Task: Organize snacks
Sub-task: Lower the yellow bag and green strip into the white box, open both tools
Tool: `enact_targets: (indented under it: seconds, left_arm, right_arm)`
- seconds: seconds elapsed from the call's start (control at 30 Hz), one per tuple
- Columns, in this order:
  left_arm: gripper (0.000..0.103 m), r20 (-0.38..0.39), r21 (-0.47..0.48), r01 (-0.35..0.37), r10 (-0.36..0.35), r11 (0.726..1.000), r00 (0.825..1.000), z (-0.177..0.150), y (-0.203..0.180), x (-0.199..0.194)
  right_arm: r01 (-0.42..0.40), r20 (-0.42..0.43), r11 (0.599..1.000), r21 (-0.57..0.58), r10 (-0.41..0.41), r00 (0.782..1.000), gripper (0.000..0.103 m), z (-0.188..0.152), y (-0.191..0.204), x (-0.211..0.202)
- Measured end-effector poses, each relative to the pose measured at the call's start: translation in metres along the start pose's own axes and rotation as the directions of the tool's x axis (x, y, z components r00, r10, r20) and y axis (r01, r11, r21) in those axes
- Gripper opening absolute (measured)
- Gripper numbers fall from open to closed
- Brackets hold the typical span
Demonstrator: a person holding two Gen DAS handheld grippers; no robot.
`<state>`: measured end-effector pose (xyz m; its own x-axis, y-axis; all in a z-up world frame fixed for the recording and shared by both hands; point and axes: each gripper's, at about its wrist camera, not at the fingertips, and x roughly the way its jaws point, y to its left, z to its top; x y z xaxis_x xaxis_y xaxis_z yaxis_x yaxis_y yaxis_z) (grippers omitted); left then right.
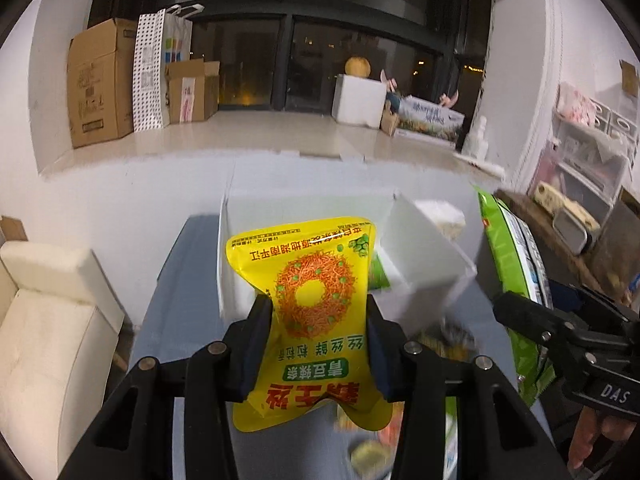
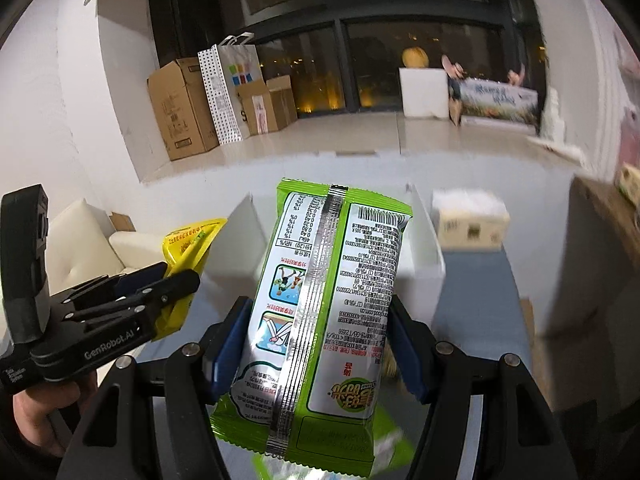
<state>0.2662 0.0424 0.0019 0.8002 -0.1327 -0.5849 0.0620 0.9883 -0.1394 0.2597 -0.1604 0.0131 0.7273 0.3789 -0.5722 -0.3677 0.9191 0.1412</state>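
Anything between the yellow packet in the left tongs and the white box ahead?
Nothing visible: the yellow snack packet hangs clamped in the left tongs, and the open white box lies just beyond it.

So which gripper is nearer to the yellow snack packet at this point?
Left. The left gripper is clamped on the yellow snack packet, pads pressing its sides. The right gripper is alongside, apart from it, gripping the green snack bag.
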Motion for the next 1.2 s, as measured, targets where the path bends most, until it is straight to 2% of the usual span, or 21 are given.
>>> enact_targets:
  seconds: [0.17,0.4,0.43,0.47,0.5,0.53,0.57,0.6,0.83,0.87,1.2]
  left_arm:
    - [0.049,-0.006,0.006,-0.021,0.021,1.000,1.000,0.038,0.002,0.042]
    - [0.051,-0.026,0.010,-0.032,0.032,0.999,0.999,0.059,0.010,0.088]
    - [0.056,-0.025,0.010,-0.035,0.035,0.999,0.999,0.061,0.012,0.093]
    - [0.065,-0.025,0.016,-0.039,0.039,0.999,0.999,0.062,0.013,0.098]
    - [0.072,-0.024,0.018,-0.041,0.041,0.999,0.999,0.061,0.013,0.100]
    - [0.084,-0.025,0.018,-0.039,0.040,0.999,0.999,0.061,0.015,0.103]
    - [0.089,-0.023,0.013,-0.037,0.037,0.999,0.999,0.060,0.017,0.105]
    - [0.090,-0.024,0.011,-0.038,0.038,0.999,0.999,0.059,0.019,0.106]
    - [0.099,-0.033,0.004,-0.042,0.042,0.999,0.999,0.050,0.024,0.098]
    - [0.101,-0.033,0.007,-0.049,0.049,0.999,0.998,0.049,0.024,0.094]
    - [0.103,-0.037,0.018,-0.053,0.054,0.998,0.998,0.019,0.009,0.046]
  right_arm:
    - [-0.025,-0.008,0.999,0.028,0.025,1.000,0.070,0.040,-0.017,0.041]
    - [-0.024,-0.051,0.999,0.031,0.026,0.998,0.071,0.069,-0.037,0.099]
    - [-0.022,-0.057,0.999,0.037,0.024,0.998,0.072,0.070,-0.039,0.104]
    - [-0.016,-0.060,0.999,0.040,0.018,0.998,0.078,0.071,-0.041,0.109]
    - [-0.011,-0.068,0.999,0.044,0.014,0.998,0.088,0.072,-0.043,0.115]
    - [-0.008,-0.093,0.998,0.055,0.013,0.996,0.094,0.073,-0.045,0.122]
    - [-0.007,-0.110,0.998,0.065,0.014,0.994,0.098,0.072,-0.048,0.126]
    - [-0.006,-0.119,0.997,0.076,0.015,0.993,0.098,0.071,-0.050,0.128]
    - [-0.006,-0.103,0.995,0.101,0.016,0.995,0.098,0.056,-0.054,0.116]
    - [-0.001,-0.096,0.995,0.099,0.010,0.995,0.103,0.055,-0.054,0.111]
    - [0.028,-0.035,0.999,0.028,-0.027,0.999,0.103,0.022,-0.034,0.041]
